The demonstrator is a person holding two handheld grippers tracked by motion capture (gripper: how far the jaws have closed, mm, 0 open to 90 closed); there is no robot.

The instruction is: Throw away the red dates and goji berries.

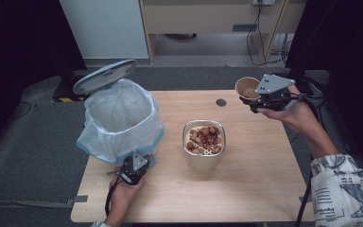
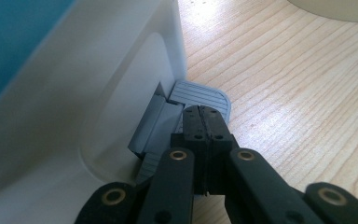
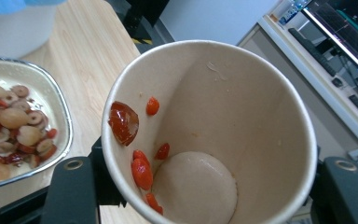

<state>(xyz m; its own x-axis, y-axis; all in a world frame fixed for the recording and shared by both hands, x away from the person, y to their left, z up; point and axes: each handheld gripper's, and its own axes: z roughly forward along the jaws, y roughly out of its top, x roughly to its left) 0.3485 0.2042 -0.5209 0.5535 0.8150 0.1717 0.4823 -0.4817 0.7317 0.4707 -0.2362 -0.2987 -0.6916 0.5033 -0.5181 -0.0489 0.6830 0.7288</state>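
Right gripper view: we are clamping our right gripper [image 3: 205, 186] around the paper cup [image 3: 214, 121], with red bits sticking to its inner wall, above the table [image 1: 260, 161]'s far right. Our left gripper [image 2: 201, 122], jaws together, is pressing the bin's pedal [image 2: 200, 95]; the bowl of dried fruit [image 1: 204, 139] is sitting mid-table.

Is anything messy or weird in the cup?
A little. The paper cup in the right tool is tipped and nearly empty, yet a few red fruit bits cling to its inner wall. Nothing looks spilled on the table.
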